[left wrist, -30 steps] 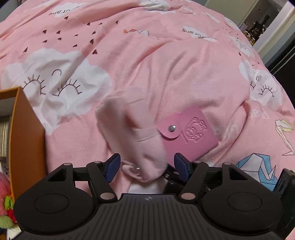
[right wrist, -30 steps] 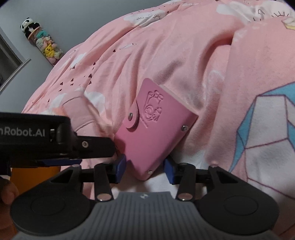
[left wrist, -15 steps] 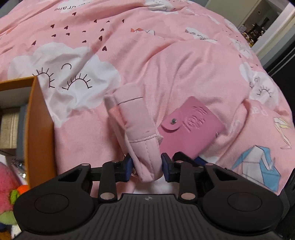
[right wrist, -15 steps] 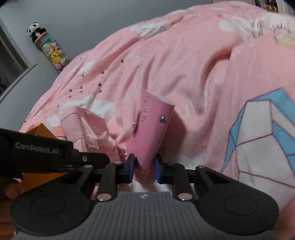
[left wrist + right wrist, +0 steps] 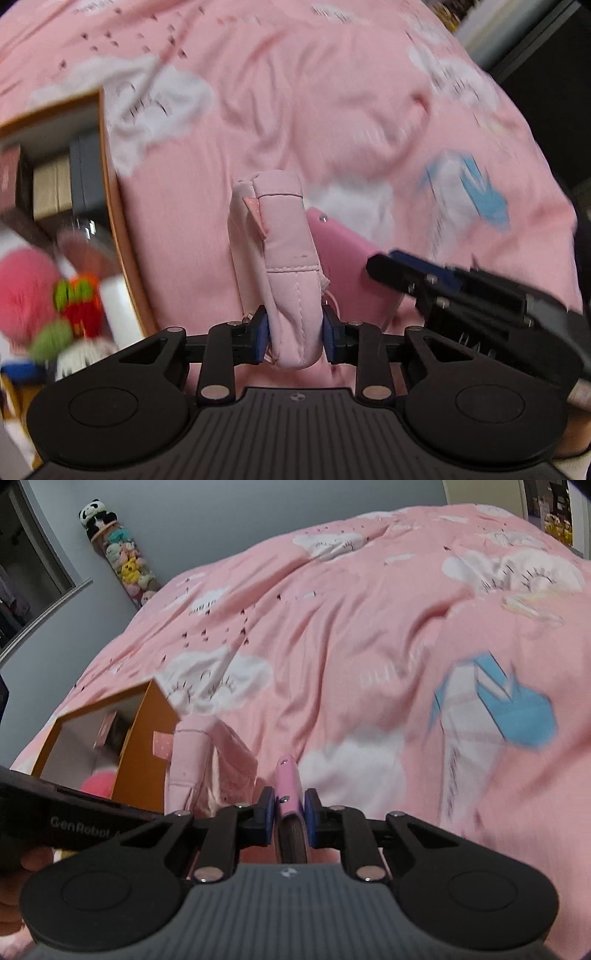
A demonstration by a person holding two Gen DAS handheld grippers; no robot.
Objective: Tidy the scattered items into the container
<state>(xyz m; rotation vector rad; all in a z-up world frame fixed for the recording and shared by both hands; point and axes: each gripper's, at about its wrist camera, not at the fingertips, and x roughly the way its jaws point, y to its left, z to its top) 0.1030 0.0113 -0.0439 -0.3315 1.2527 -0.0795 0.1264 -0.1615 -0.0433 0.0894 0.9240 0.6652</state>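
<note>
The left claw point(image 5: 294, 334) is squeezed on a soft pale pink pouch point(image 5: 280, 258), its jaws having just closed a little more; the pouch stands up between the blue pads in the lower middle of the left view. The right claw point(image 5: 289, 818) is pinched tight on a thin pink card holder point(image 5: 289, 794), seen edge-on in the lower middle of the right view, with a small metal snap near its top. In the left view the card holder point(image 5: 347, 266) shows its flat side just to the right of the pouch, and the right claw comes in black from the right edge. That view also looks down into the orange box point(image 5: 118, 236) at the left, where a fuzzy pink toy point(image 5: 26, 291) and some small boxes lie, all blurred. The right view shows the orange box point(image 5: 144, 738) from outside at the left, sitting on the bed's pink cloud blanket point(image 5: 369, 627), with the pouch point(image 5: 192, 760) next to it. Only this view shows the grey wall and a tall tube of plush toys point(image 5: 122, 557) in the upper left.
</note>
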